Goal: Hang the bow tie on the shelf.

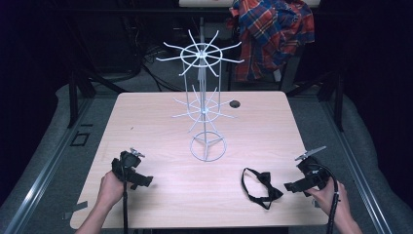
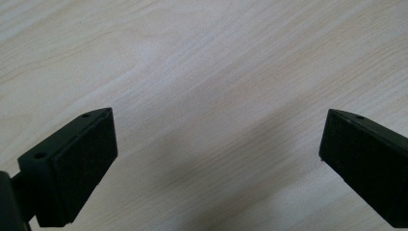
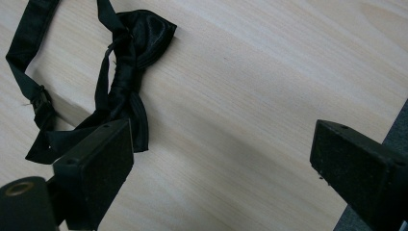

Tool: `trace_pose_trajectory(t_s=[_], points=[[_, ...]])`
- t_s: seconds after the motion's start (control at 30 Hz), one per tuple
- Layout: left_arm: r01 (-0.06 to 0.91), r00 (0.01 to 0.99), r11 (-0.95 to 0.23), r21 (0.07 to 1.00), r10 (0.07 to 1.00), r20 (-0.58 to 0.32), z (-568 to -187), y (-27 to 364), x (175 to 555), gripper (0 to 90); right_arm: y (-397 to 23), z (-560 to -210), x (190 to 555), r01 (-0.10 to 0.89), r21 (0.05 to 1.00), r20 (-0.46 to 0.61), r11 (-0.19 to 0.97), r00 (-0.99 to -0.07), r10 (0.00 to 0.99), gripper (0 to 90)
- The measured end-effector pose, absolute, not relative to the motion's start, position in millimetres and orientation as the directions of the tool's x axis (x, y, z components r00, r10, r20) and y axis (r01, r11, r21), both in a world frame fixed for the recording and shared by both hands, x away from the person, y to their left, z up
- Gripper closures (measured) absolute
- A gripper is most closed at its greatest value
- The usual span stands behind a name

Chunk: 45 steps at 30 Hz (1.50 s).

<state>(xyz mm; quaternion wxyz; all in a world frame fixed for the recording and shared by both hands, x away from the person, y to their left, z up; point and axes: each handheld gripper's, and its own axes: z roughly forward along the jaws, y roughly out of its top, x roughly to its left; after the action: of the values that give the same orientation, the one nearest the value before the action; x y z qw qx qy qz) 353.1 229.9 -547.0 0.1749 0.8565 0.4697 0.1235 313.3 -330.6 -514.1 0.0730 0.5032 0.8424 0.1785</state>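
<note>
Black bow tie lies near the table's near right edge, just left of the right claw, gaping and empty. Left claw, near left, likewise wide open, holding nothing.

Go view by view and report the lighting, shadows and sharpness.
High view: the table is evenly lit, the surroundings fall to near black, and the white wire rack reads thin and soft. Left gripper view: a soft shadow crosses the wood between the spread jaws. Right gripper view: the black bow tie shows a slight satin sheen, grain crisp.
</note>
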Motion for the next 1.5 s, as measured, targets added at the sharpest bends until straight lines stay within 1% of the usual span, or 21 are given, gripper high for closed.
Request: trace_pose_trajectory(t_s=[0.47, 0.57, 0.63, 0.73, 0.8, 0.83, 0.9, 0.93, 1.03, 1.1, 1.17, 1.23, 1.27, 1.3, 1.33, 1.37, 1.4, 1.43, 1.47, 1.5], points=[[0.756, 0.532, -0.501, 0.421, 0.845, 0.050, -546.2, 229.4, 352.0, 0.0, -323.8, -512.8, 312.2, 0.818, 0.367, 0.065, 0.443, -0.497, 0.865, 7.4], [0.759, 0.529, -0.497, 0.421, 0.847, 0.046, -546.9, 231.1, 351.8, 0.0, -319.6, -513.3, 312.2, 0.813, 0.390, 0.072, 0.431, -0.494, 0.867, 7.1], [0.760, 0.528, -0.496, 0.420, 0.848, 0.046, -546.3, 231.8, 351.6, 0.0, -317.6, -512.3, 313.9, 0.810, 0.370, 0.065, 0.455, -0.511, 0.857, 6.4], [0.759, 0.528, -0.496, 0.422, 0.848, 0.048, -546.8, 230.3, 352.3, 0.0, -314.2, -513.0, 314.3, 0.808, 0.366, 0.076, 0.462, -0.521, 0.850, 5.2], [0.756, 0.533, -0.502, 0.419, 0.845, 0.052, -547.5, 228.7, 353.8, 0.0, -312.4, -512.0, 314.6, 0.799, 0.363, 0.061, 0.479, -0.533, 0.844, 4.6], [0.757, 0.534, -0.505, 0.415, 0.844, 0.051, -547.8, 228.3, 354.3, 0.0, -310.7, -511.9, 314.3, 0.801, 0.372, 0.077, 0.469, -0.530, 0.845, 4.2], [0.760, 0.533, -0.504, 0.411, 0.845, 0.049, -549.0, 227.6, 354.5, 0.0, -308.9, -511.2, 314.6, 0.797, 0.370, 0.076, 0.478, -0.539, 0.839, 3.1], [0.760, 0.534, -0.507, 0.407, 0.844, 0.053, -549.2, 227.4, 353.3, 0.0, -305.8, -510.7, 314.5, 0.793, 0.357, 0.055, 0.493, -0.545, 0.837, 0.5], [0.758, 0.536, -0.508, 0.408, 0.843, 0.053, -548.7, 227.9, 352.1, 0.0, -301.3, -510.7, 313.6, 0.791, 0.366, 0.080, 0.490, -0.552, 0.830, 0.0], [0.757, 0.534, -0.505, 0.415, 0.844, 0.052, -547.9, 229.2, 351.4, 0.0, -300.1, -509.7, 313.5, 0.784, 0.372, 0.065, 0.497, -0.556, 0.829, 0.0], [0.761, 0.529, -0.499, 0.415, 0.847, 0.047, -547.8, 230.5, 351.3, 0.0, -296.9, -509.3, 313.2, 0.783, 0.384, 0.080, 0.490, -0.557, 0.827, 0.0], [0.762, 0.529, -0.498, 0.414, 0.847, 0.046, -548.6, 231.0, 352.0, 0.0, -293.8, -511.0, 315.0, 0.783, 0.377, 0.096, 0.496, -0.565, 0.819, 0.0], [0.762, 0.531, -0.501, 0.410, 0.846, 0.047, -549.0, 230.1, 353.0, 0.0, -293.2, -509.8, 316.1, 0.778, 0.361, 0.069, 0.514, -0.572, 0.818, 0.0], [0.762, 0.531, -0.501, 0.410, 0.846, 0.047, -549.0, 230.1, 353.0, 0.0, -293.2, -509.8, 316.1, 0.778, 0.361, 0.069, 0.514, -0.572, 0.818, 0.0], [0.761, 0.532, -0.502, 0.411, 0.845, 0.048, -549.1, 229.2, 353.2, 0.0, -289.6, -512.8, 317.6, 0.782, 0.370, 0.092, 0.502, -0.569, 0.817, 0.0], [0.759, 0.534, -0.504, 0.413, 0.844, 0.050, -549.2, 228.3, 353.2, 0.0, -289.6, -512.8, 317.6, 0.782, 0.370, 0.092, 0.502, -0.569, 0.817, 0.0], [0.758, 0.537, -0.508, 0.410, 0.842, 0.050, -548.6, 227.7, 353.1, 0.0, -285.7, -515.2, 319.4, 0.787, 0.370, 0.114, 0.494, -0.566, 0.817, 0.7], [0.757, 0.538, -0.508, 0.411, 0.841, 0.050, -548.4, 227.2, 352.9, 0.0, -285.7, -515.2, 319.4, 0.787, 0.370, 0.114, 0.494, -0.566, 0.817, 0.7], [0.755, 0.540, -0.510, 0.411, 0.840, 0.050, -548.3, 227.1, 352.7, 0.0, -283.9, -516.1, 320.3, 0.790, 0.370, 0.129, 0.489, -0.565, 0.815, 2.9], [0.755, 0.539, -0.509, 0.413, 0.841, 0.051, -548.4, 227.3, 352.5, 0.0, -281.6, -517.6, 320.8, 0.795, 0.370, 0.141, 0.481, -0.560, 0.816, 10.2]])
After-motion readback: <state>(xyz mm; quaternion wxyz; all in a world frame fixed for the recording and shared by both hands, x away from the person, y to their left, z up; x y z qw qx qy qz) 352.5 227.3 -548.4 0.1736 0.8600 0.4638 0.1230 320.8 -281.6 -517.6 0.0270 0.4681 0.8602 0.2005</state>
